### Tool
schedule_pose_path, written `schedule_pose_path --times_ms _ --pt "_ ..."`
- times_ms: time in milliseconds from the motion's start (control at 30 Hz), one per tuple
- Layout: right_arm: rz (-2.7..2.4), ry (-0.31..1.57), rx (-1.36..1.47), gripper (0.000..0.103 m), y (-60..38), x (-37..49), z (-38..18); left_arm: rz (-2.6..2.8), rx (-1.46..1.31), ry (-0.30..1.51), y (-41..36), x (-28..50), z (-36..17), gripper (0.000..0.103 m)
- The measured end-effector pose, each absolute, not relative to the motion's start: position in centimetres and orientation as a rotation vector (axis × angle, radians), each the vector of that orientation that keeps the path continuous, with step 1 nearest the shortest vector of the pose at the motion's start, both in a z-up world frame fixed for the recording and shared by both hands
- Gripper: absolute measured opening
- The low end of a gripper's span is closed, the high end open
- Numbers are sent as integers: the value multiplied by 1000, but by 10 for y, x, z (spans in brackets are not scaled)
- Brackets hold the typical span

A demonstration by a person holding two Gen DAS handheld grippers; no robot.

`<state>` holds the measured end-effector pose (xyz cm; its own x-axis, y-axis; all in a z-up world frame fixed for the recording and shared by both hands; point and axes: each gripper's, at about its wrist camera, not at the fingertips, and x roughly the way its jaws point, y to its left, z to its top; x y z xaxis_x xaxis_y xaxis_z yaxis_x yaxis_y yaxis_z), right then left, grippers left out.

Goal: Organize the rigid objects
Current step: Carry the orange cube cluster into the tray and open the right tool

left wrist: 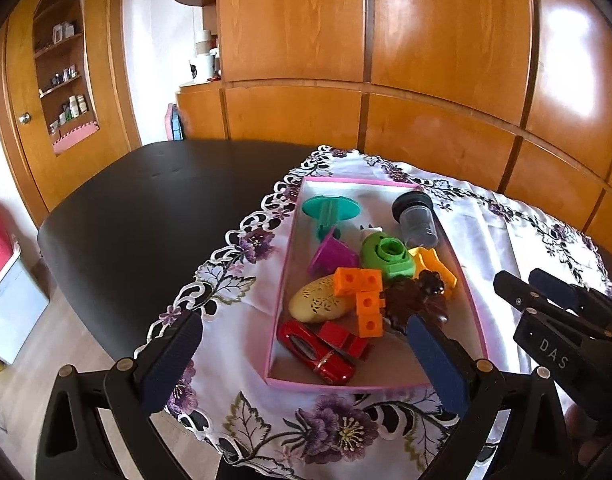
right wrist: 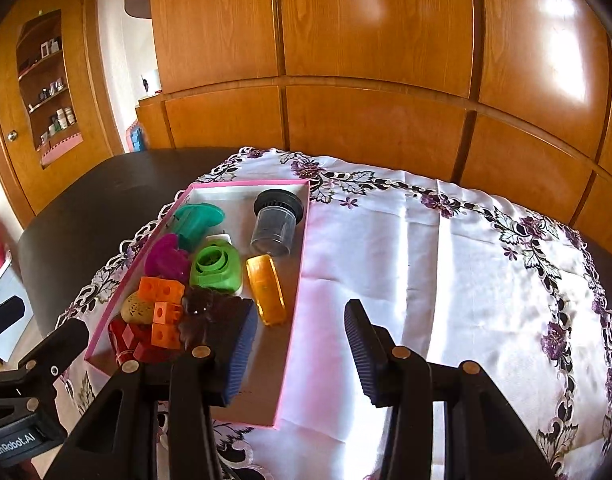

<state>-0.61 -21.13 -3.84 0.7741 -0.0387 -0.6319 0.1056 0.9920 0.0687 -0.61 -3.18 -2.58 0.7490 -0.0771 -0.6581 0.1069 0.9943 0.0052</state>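
A pink-rimmed shallow box (left wrist: pixel 284 280) (right wrist: pixel 294 292) lies on the flowered tablecloth. In it are a teal disc piece (left wrist: pixel 330 208), a purple cup (left wrist: pixel 331 258), a green round toy (left wrist: pixel 387 258), a dark-lidded clear jar (left wrist: pixel 415 220), a yellow piece (right wrist: pixel 266 290), orange cubes (left wrist: pixel 363 296), a beige perforated oval (left wrist: pixel 319 304), a red toy car (left wrist: pixel 315 348) and a brown glossy leaf piece (left wrist: pixel 415 300). My left gripper (left wrist: pixel 302 364) is open and empty over the box's near end. My right gripper (right wrist: pixel 300 350) is open and empty, astride the box's right rim.
The white cloth with purple flowers (right wrist: pixel 445 280) covers the right part of a dark table (left wrist: pixel 146 216). Wooden cabinets (left wrist: pixel 425 60) stand behind it. A shelf niche (left wrist: pixel 64 76) is in the door at left. The right gripper's body (left wrist: pixel 561 328) shows at the left wrist view's right edge.
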Motion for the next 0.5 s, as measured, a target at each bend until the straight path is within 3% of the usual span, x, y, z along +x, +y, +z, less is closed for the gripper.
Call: schedule_pose_path --times_ms 500 --pt "-69 678 88 45 -209 -7 -37 -95 46 711 -31 -8 -25 103"
